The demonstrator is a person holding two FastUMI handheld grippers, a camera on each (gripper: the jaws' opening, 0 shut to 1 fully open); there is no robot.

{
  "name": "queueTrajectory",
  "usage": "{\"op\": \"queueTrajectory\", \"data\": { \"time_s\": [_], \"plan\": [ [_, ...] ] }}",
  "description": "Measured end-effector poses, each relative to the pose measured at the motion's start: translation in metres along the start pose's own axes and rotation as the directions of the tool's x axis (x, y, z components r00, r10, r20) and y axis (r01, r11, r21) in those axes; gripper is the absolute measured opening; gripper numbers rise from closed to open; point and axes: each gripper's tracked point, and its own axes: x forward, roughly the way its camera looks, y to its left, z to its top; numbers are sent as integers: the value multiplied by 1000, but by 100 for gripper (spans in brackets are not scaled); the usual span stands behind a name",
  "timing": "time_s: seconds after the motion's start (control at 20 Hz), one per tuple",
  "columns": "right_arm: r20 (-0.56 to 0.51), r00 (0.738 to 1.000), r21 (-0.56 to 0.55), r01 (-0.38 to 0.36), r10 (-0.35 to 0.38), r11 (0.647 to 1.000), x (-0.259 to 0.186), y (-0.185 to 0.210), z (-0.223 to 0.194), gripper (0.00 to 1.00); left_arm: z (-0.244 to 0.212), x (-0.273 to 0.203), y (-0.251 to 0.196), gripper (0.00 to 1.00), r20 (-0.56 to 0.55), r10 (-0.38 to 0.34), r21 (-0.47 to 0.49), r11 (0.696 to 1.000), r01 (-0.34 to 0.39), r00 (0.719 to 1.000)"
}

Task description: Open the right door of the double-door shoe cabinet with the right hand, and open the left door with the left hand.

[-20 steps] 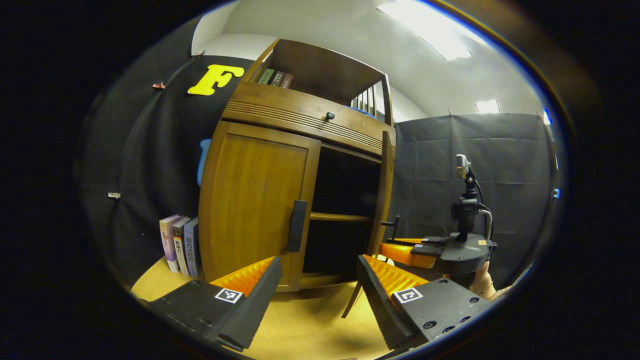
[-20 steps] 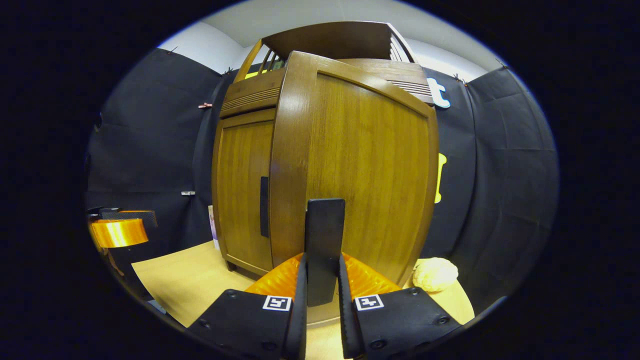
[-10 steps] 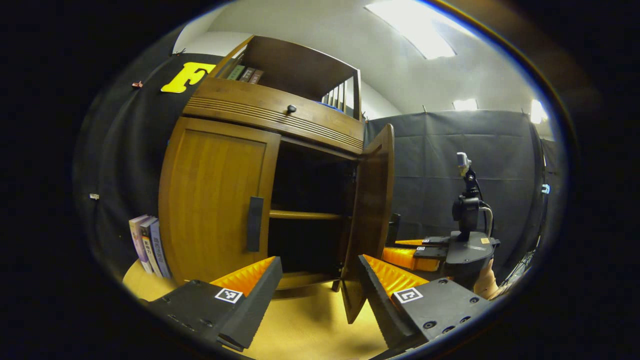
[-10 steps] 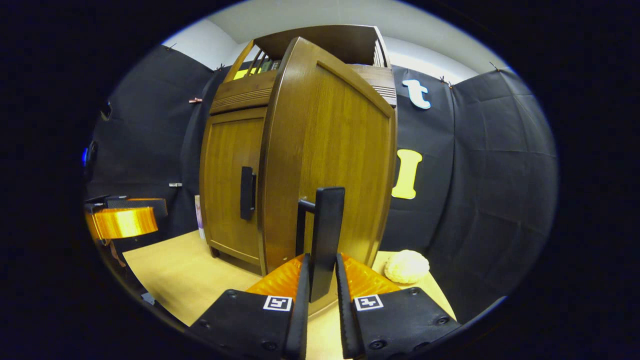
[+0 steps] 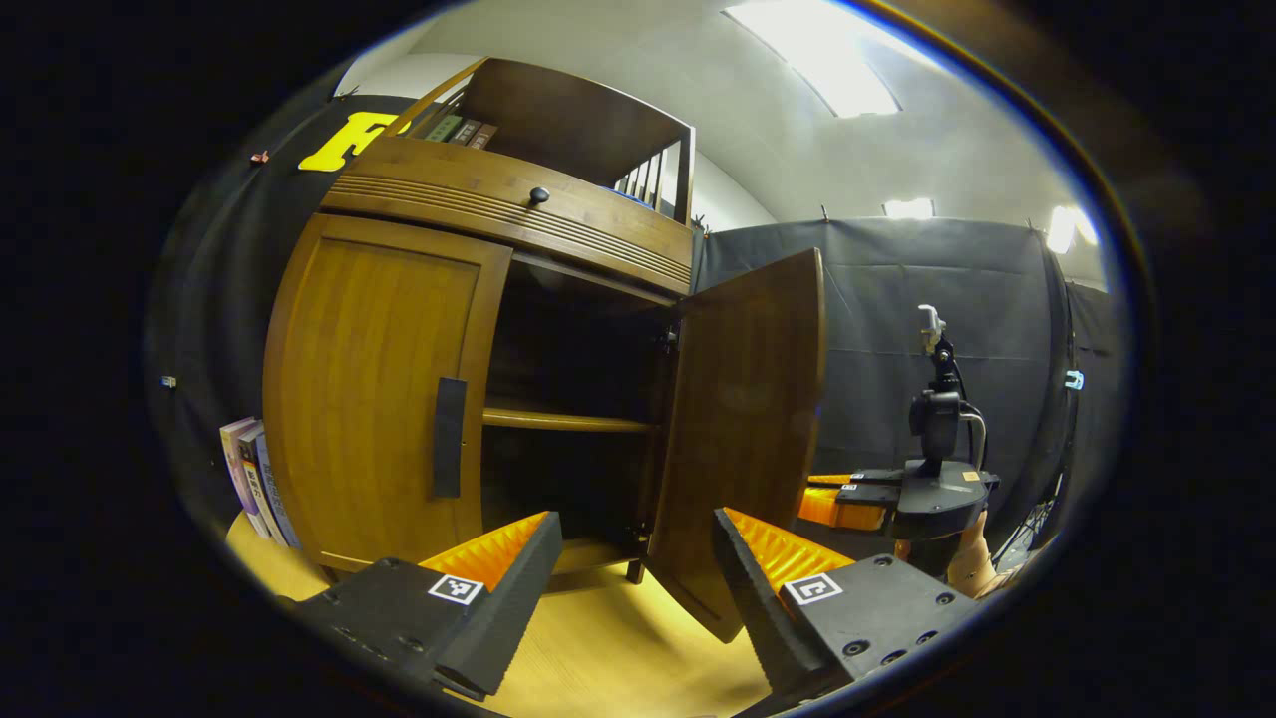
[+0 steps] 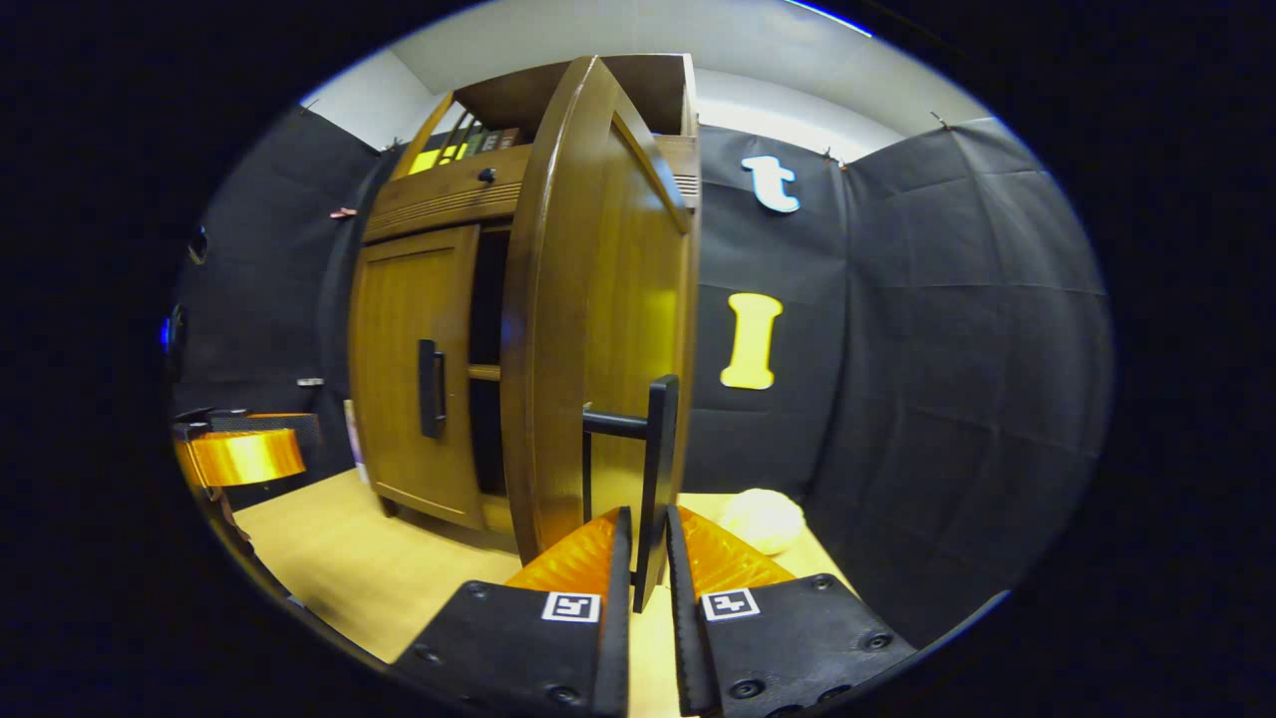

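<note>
right gripper clenched on right door handle; best swung wide along the hinge arc. left gripper released, facing left door handle.

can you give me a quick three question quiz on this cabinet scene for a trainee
1. True or false: the left door of the shoe cabinet is shut.
2. What is the right gripper clamped on? A) the right door's handle B) a book C) the drawer knob
3. Fill in: the left gripper is ____, holding nothing.

Key: 1 true; 2 A; 3 open
</note>
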Motion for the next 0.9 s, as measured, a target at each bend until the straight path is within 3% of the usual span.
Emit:
{"op": "queueTrajectory", "data": {
  "time_s": [0.05, 0.25, 0.45, 0.55, 0.65, 0.7, 0.9],
  "plan": [
    [7, 1000, 0, 18, -18, 1000, 2, -9, 3, 12, -1, 3, -4, 94, -6, -7, 2, 1000, 7, 1000],
    [-13, 999, 80, 41, -41, 996, -8, -39, 2, 19, -8, 18, -19, 94, -20, -26, 12, 1000, 26, 999],
    [35, 990, 38, 136, -137, 990, -30, -73, 8, 16, -4, 26, -22, 93, 15, -13, 61, 998, 12, 1000],
    [63, 989, 23, 133, -134, 991, -48, -72, 16, 16, 0, 30, -2, 93, 44, 68, 97, 993, -72, 997],
    [89, 984, -9, 158, -156, 987, -59, -74, 20, 22, 6, 32, 27, 93, 85, 187, 123, 973, -197, 979],
    [101, 981, -30, 171, -167, 985, -64, -74, 21, 19, 7, 33, 39, 93, 104, 232, 124, 962, -244, 967],
    [138, 975, -57, 184, -174, 981, -85, -65, 24, 23, 16, 41, 91, 93, 158, 354, 107, 922, -372, 922]
  ]
}}
